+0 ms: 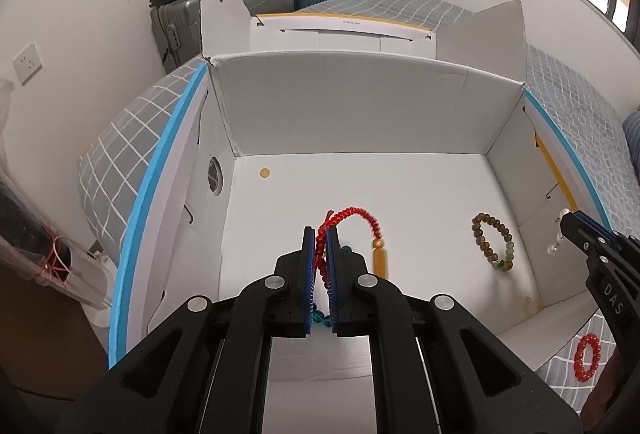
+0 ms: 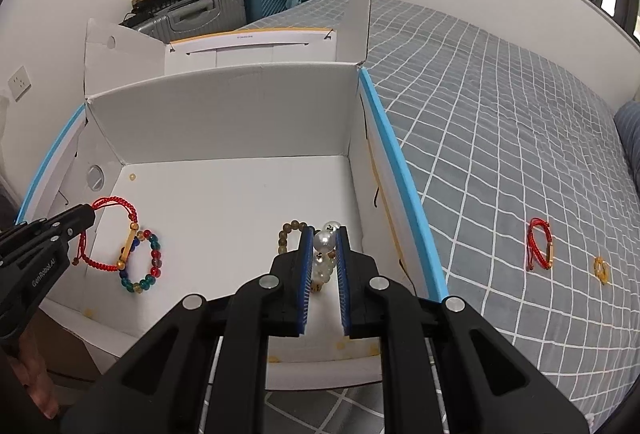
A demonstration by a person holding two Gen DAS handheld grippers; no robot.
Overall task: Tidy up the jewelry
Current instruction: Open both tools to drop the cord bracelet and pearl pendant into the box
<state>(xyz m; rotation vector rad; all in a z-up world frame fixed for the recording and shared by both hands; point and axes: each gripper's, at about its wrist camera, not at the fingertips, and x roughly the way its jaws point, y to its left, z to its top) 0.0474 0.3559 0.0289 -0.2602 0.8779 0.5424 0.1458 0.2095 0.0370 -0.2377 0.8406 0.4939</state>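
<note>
We are holding two grippers over a white box point(image 2: 224, 121), the left gripper point(image 1: 320, 234) clamping a red cord bracelet point(image 1: 362, 218), the right gripper point(image 2: 324, 234) clamping a pearl bracelet point(image 2: 325, 241).

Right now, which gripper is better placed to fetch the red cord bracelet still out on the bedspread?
Right. The red cord bracelet lies on the bedspread beyond the box's blue-edged wall, on the right gripper side. It must first drop its pearl bracelet. The left gripper, holding a red bracelet, is farther.
</note>
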